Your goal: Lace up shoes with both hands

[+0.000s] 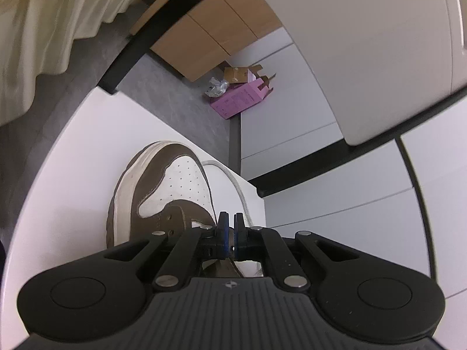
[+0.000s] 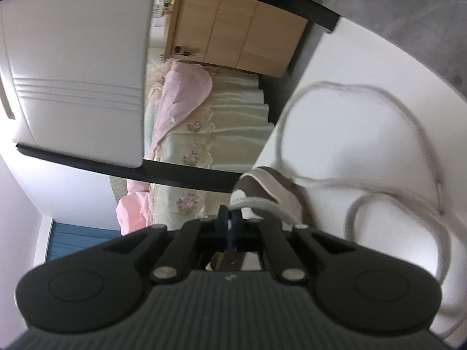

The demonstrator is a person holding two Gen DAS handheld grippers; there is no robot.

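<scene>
Left wrist view: brown-white shoe (image 1: 163,186) near white table (image 1: 73,175) edge, grey floor (image 1: 175,99) beyond; left gripper (image 1: 230,218) clenched, right gripper (image 2: 230,213) pinching lace (image 2: 262,205).

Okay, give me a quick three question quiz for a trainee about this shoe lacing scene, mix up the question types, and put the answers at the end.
1. True or false: the shoe is black all over.
2. Multiple choice: where does the loose white lace lie in the right wrist view? A, on the white table; B, on the bed; C, inside the pink box.
3. Fill in: the jaws of the left gripper and the right gripper are both ____.

Key
1. False: it is brown and white.
2. A.
3. Shut. The right one appears to pinch the lace at the shoe; what the left one holds is unclear.
</scene>
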